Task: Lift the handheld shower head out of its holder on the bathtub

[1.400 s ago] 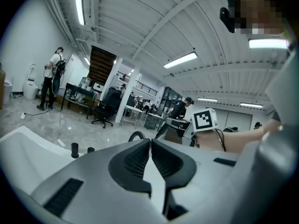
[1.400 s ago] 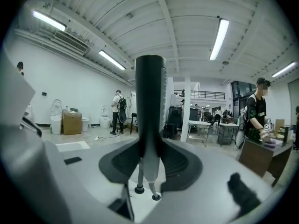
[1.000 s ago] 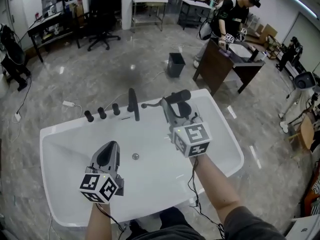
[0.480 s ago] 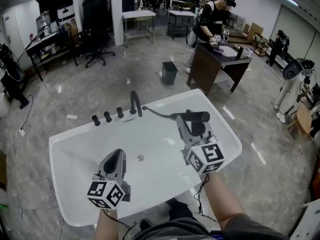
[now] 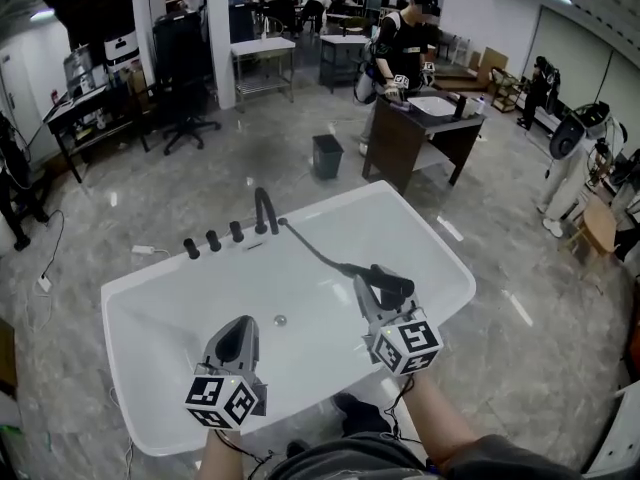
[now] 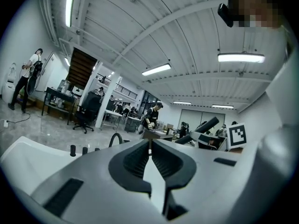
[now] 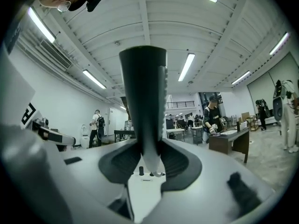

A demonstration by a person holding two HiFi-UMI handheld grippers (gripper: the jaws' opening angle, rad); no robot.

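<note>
The black handheld shower head [image 5: 388, 284] is held over the right side of the white bathtub [image 5: 150, 298], with my right gripper [image 5: 372, 290] shut on its handle. Its black hose [image 5: 315, 250] stretches back to the tub deck beside the black faucet [image 5: 265, 211]. In the right gripper view the handle [image 7: 143, 106] stands upright between the pads. My left gripper [image 5: 240, 330] hovers over the tub's near left part, jaws shut on nothing. In the left gripper view the pads meet [image 6: 149, 149], and the shower head [image 6: 202, 129] shows off to the right.
Three black knobs [image 5: 212, 240] stand on the deck left of the faucet. The drain [image 5: 280, 320] lies in the tub floor. Beyond the tub are a black bin [image 5: 325, 155], a dark desk [image 5: 415, 128] with a person [image 5: 400, 53] at it, and an office chair [image 5: 190, 108].
My right gripper has drawn the shower head back toward the tub's near rim, pulling the hose out long. The left gripper has also come back nearer. Both grips look unchanged.
</note>
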